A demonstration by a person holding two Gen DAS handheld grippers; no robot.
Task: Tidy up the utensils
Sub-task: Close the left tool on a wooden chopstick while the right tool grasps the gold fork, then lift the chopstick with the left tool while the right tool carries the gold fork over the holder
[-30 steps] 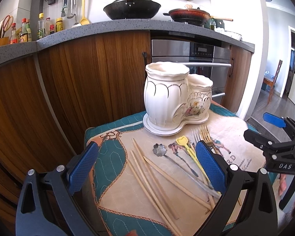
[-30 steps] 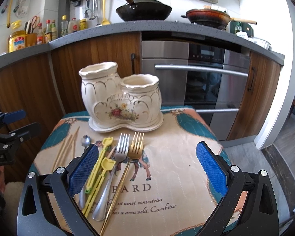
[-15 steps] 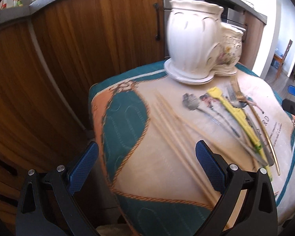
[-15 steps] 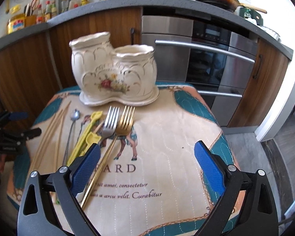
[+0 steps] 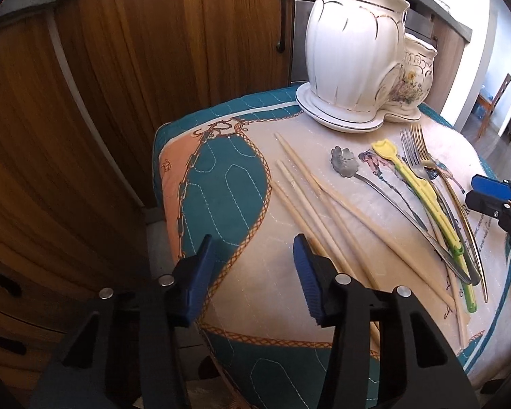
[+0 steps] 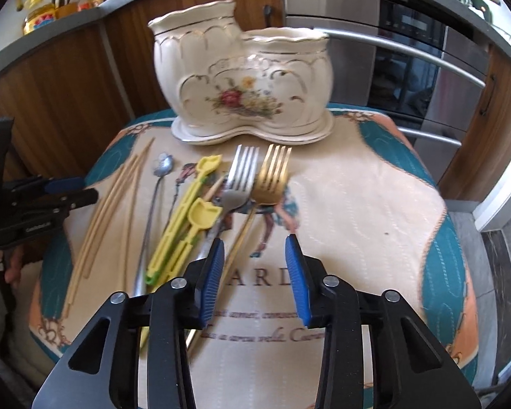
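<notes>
A white ceramic two-pot holder stands at the back of a small cloth-covered table. Several wooden chopsticks lie at the left. Beside them lie a flower-bowl spoon, two yellow plastic utensils, a silver fork and a gold fork. My left gripper is partly open and empty, low over the near ends of the chopsticks. My right gripper is partly open and empty, just right of the fork handles.
Wooden cabinet doors and a steel oven stand close behind the table. The counter above carries bottles and jars. The table edge drops off at the left and front.
Both grippers have narrowed from wide open to partly open. Both have moved down and closer to the table, the left towards the chopsticks, the right towards the forks.
</notes>
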